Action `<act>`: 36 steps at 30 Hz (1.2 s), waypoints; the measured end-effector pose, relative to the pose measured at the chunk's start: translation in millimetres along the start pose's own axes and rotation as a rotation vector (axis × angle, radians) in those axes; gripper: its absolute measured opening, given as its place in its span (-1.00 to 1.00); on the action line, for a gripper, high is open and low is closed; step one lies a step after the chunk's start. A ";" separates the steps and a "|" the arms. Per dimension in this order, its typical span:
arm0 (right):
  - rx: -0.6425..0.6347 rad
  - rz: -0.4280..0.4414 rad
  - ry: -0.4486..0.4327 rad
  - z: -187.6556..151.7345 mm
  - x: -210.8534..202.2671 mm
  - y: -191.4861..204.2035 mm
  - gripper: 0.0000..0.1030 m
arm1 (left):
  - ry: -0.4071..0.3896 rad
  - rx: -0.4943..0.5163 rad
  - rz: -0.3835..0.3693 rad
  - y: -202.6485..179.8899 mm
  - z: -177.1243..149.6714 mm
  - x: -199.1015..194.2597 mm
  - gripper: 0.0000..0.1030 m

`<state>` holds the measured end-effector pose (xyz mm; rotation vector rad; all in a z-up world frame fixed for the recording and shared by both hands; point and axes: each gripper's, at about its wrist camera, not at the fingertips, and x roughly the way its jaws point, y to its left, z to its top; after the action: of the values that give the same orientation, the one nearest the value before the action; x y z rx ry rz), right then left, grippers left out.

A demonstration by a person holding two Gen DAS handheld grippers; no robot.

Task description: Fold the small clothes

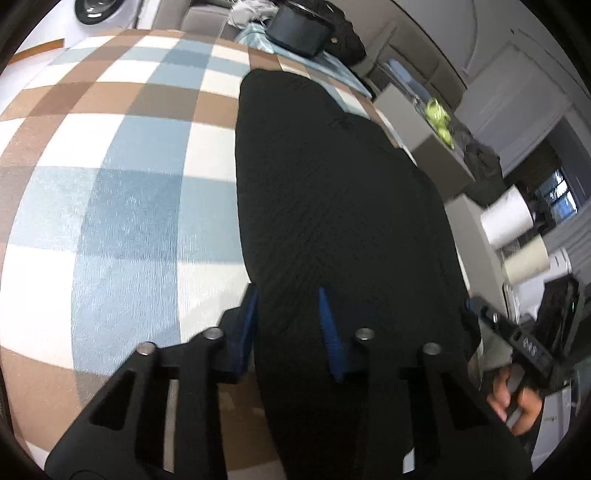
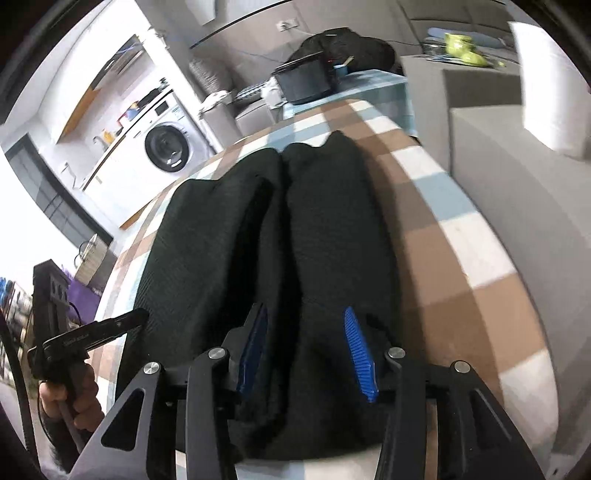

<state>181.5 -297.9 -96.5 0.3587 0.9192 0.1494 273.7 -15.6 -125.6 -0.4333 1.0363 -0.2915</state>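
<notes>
Black clothing, a knit garment, lies flat and lengthwise on a checked cloth of brown, white and blue squares, stretching away from the left gripper in the left wrist view. The gripper's two blue-padded fingers point down at the garment's near end with a narrow gap between them; the black fabric fills that gap, but whether the pads actually press on it cannot be told from this angle. The left finger sits right at the garment's left edge, where fabric meets the checked cloth. Off to the right of this gripper, the right gripper shows as a black bar held by a hand, beside the garment's right edge. Farther right stand two paper rolls, and far ahead a dark tub rests at the end of the surface.

In the right wrist view, the garment runs ahead of the right gripper as two long lobes side by side with a seam-like crease between them. This gripper's blue pads stand moderately apart, over the garment's near end, the fabric lying beneath and between them without a visible pinch. To its left, the left gripper reaches toward the garment's left edge, held by a hand. A washing machine stands in the far left background.
</notes>
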 end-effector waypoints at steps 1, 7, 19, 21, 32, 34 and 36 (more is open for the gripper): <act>0.009 0.001 -0.002 -0.3 -2.6 -1.2 -0.13 | -0.010 -0.001 -0.009 -0.3 1.0 0.3 -0.72; 0.008 -0.030 -0.005 1.5 -8.0 1.7 -0.13 | -0.052 -0.001 0.002 8.7 -2.6 -12.7 -0.79; -0.058 0.097 0.058 -8.9 20.4 36.7 -0.13 | -0.133 -0.081 0.132 66.1 -18.3 -68.3 -0.79; -0.103 0.082 0.077 -11.7 28.4 48.9 -0.13 | -0.137 -0.089 0.127 67.9 -19.9 -68.5 -0.79; -0.172 -0.037 0.119 -14.9 29.5 64.3 -0.60 | -0.135 -0.069 0.153 68.8 -24.0 -71.6 -0.75; -0.170 -0.030 0.074 -11.0 20.2 65.9 -0.47 | -0.133 -0.054 0.167 67.2 -24.3 -74.8 -0.74; -0.165 0.019 0.053 -4.2 13.7 70.0 -0.31 | -0.132 -0.046 0.170 65.8 -24.6 -79.5 -0.74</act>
<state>188.2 -227.9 -83.5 0.2110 0.9484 0.2517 215.7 71.4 -107.1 -0.3978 0.9452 -0.0866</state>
